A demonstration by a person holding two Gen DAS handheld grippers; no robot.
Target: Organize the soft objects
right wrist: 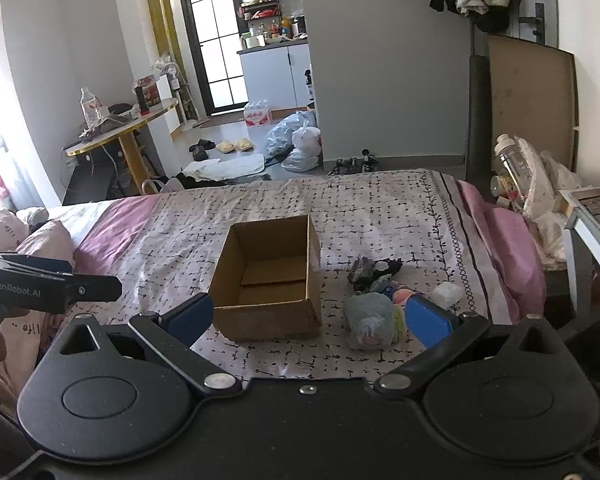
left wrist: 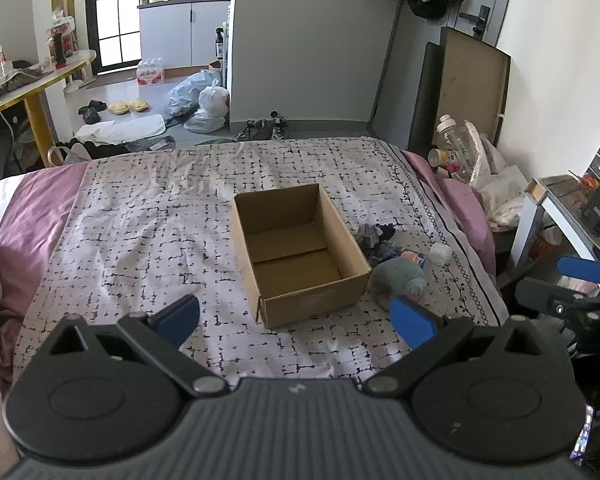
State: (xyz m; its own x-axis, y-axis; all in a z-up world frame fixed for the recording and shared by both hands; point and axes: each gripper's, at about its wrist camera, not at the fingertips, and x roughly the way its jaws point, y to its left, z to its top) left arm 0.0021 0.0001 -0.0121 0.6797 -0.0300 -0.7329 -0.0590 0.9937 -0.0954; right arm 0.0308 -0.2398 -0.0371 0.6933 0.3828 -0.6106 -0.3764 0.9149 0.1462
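Left wrist view: left gripper (left wrist: pixel 296 322) low centre of frame, level over the bedspread (left wrist: pixel 148 216), blue fingers spread wide, nothing between them. Cardboard box (left wrist: pixel 300 252) sits mid-frame just beyond the fingertips, open top, looks empty. Grey plush (left wrist: pixel 398 278) lies right of the box, just above the right finger; dark socks pile (left wrist: pixel 374 238) and a white bundle (left wrist: pixel 440 253) further right. Right gripper (left wrist: pixel 580 280) pokes in at the right edge.

Right wrist view: right gripper (right wrist: pixel 310 314) low centre, fingers wide apart, holding nothing. Box (right wrist: pixel 268 276) between and beyond the fingertips, left of centre. Grey plush (right wrist: pixel 370 320) close by the right finger, possibly touching, hard to tell. Socks pile (right wrist: pixel 374 270) above it, white bundle (right wrist: pixel 448 294) right. Left gripper (right wrist: pixel 52 286) at left edge.
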